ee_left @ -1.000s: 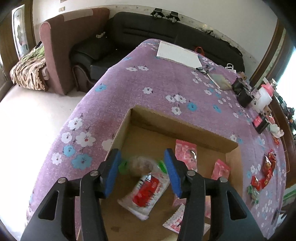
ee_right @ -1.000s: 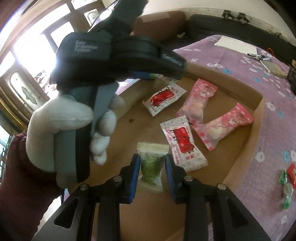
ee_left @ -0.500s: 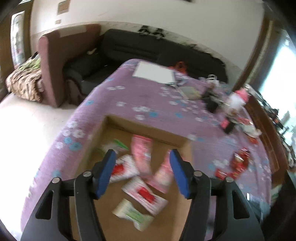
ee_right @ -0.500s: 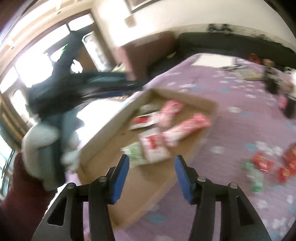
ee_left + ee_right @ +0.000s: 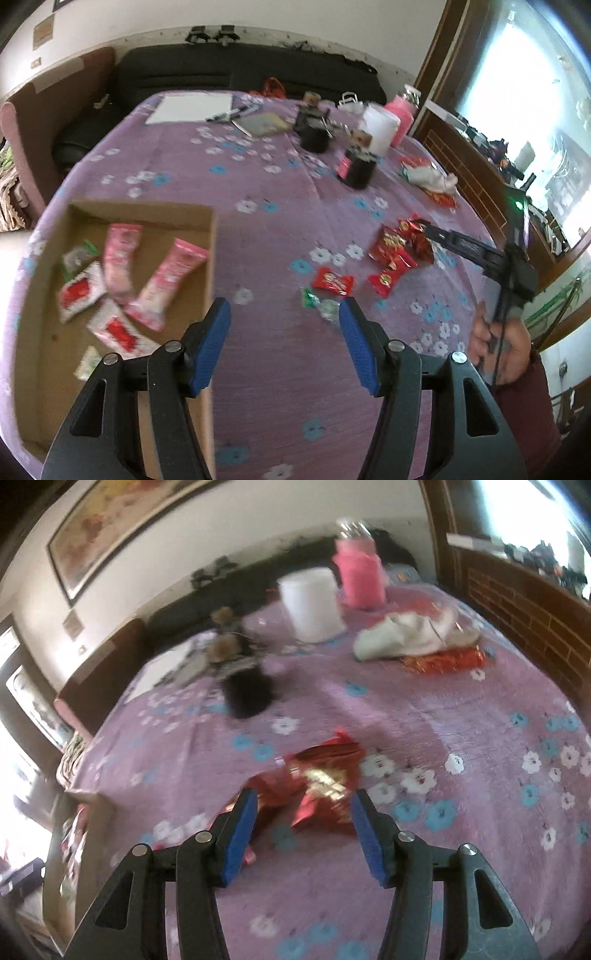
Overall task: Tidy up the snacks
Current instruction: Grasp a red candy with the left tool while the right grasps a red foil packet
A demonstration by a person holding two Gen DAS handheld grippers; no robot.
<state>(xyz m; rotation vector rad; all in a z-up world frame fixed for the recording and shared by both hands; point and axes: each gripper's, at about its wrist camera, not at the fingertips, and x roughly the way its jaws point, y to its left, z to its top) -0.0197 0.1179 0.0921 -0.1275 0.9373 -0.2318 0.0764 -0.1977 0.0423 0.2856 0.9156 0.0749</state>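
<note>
The left wrist view has the cardboard box at the left, holding pink, red-and-white and green packets. My left gripper hangs open and empty over the purple cloth just right of the box. Ahead of it lie a green candy and a red packet. Further right is a pile of red packets, with my right gripper's tip beside it. In the right wrist view my right gripper has its jaws opening. The red shiny packets lie just ahead, between the fingers' lines, untouched.
At the table's far side stand a white tub, a pink jar and two black pots. A white cloth lies to the right and a notepad at the back. A dark sofa is beyond.
Both grippers swung from above the box to the loose snacks on the cloth. The right one let go of a green packet in the box and opened. The left one opened wider.
</note>
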